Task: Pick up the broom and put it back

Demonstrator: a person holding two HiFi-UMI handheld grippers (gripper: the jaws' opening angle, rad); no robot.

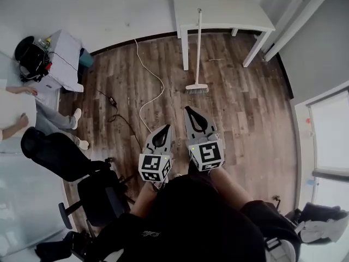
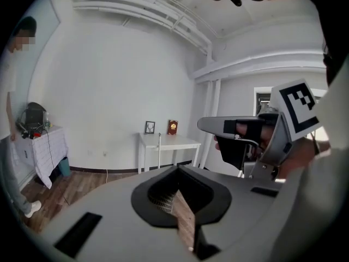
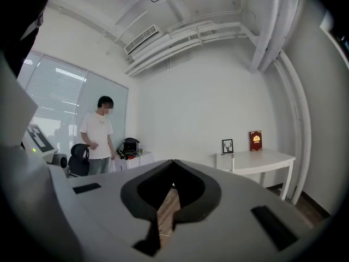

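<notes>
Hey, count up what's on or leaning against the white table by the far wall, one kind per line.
White-handled broom, leaning on the white rectangular table: 1
Small black-framed picture: 1
Red upright plaque: 1
Total: 3

the left gripper (image 1: pixel 166 127) and right gripper (image 1: pixel 190 110) wear smooth matt grey plastic shells, dull black inside the fingers (image 3: pixel 240 201). under the fingers the floor (image 1: pixel 245 108) is grainy wood-look plank with a faint sheen. ahead of the fingertips the broom (image 1: pixel 197 48) has a smooth white handle and pale bristles; the table (image 1: pixel 218 10) behind it is matt white. far left, a white cloth (image 1: pixel 65 53) hangs soft.
</notes>
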